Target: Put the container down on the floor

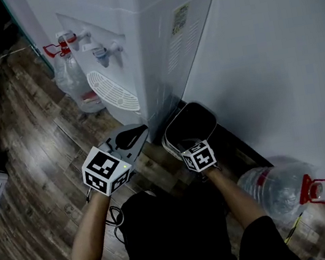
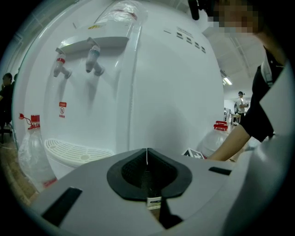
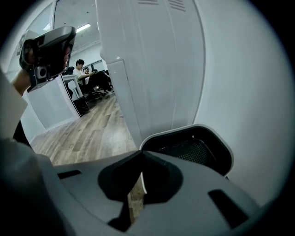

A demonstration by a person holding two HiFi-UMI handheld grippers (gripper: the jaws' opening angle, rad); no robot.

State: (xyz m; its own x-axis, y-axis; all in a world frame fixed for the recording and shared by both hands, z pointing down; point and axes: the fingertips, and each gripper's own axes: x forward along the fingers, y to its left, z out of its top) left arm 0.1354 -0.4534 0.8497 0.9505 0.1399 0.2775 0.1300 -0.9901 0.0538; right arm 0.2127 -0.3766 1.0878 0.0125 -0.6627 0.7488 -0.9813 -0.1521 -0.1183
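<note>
Container point(image 1: 191, 124) is dark with pale rim; left gripper point(image 2: 147, 156), right gripper point(image 3: 143, 156) fingers closed

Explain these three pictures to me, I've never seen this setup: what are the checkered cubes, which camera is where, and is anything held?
No robot here: a person holds tongs in each hand; the checkered cubes are part of them. The head view looks down from the person's head; the other two cameras ride on the tongs. The left tongs and right tongs are both shut and empty. The dark container appears to stand on the wooden floor between the white water dispenser and the wall, just beyond the right tongs. A water bottle sits at the person's right.
</note>
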